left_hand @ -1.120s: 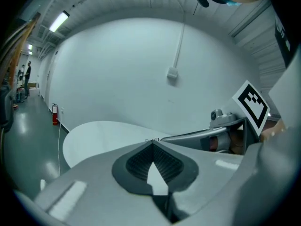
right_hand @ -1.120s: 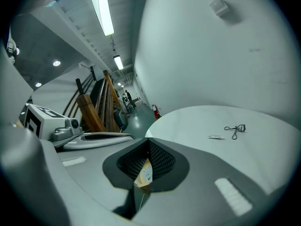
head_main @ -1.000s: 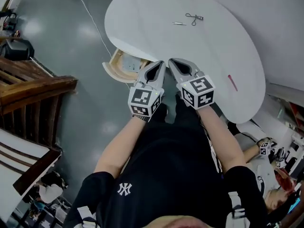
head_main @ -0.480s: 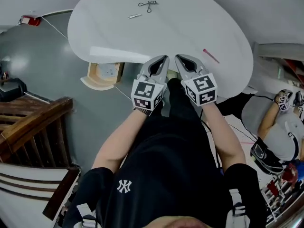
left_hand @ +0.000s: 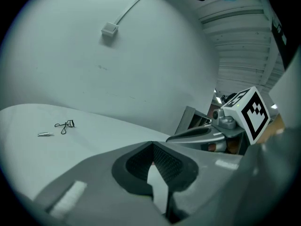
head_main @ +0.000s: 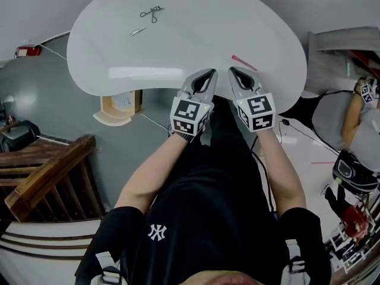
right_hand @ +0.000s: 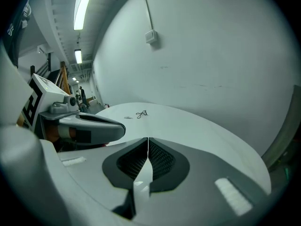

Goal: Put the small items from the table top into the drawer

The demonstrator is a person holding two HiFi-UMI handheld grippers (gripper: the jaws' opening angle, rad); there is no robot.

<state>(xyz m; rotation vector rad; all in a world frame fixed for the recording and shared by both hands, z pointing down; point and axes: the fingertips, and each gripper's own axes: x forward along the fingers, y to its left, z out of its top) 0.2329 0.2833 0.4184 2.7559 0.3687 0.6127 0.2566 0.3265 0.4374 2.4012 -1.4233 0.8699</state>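
On the white oval table (head_main: 196,34) lie a black eyelash curler (head_main: 153,12), a small silver piece (head_main: 138,31) beside it, and a thin red stick (head_main: 244,63). My left gripper (head_main: 209,72) and right gripper (head_main: 233,70) hover side by side over the near table edge, both shut with nothing between the jaws. The red stick lies just beyond the right gripper's tip. In the left gripper view the jaws (left_hand: 153,144) meet, with the curler (left_hand: 65,125) far left. In the right gripper view the jaws (right_hand: 148,139) also meet, with the curler (right_hand: 141,113) far ahead.
An open wooden drawer (head_main: 117,107) juts out under the table's left side, well left of both grippers. A wooden stair rail (head_main: 47,177) stands at the lower left. A white cable (head_main: 151,123) runs on the grey floor. Another person (head_main: 356,135) sits at the right.
Both grippers have moved right along the table's near edge, away from the open drawer and toward the red stick. The curler and silver piece now sit farther to their left.
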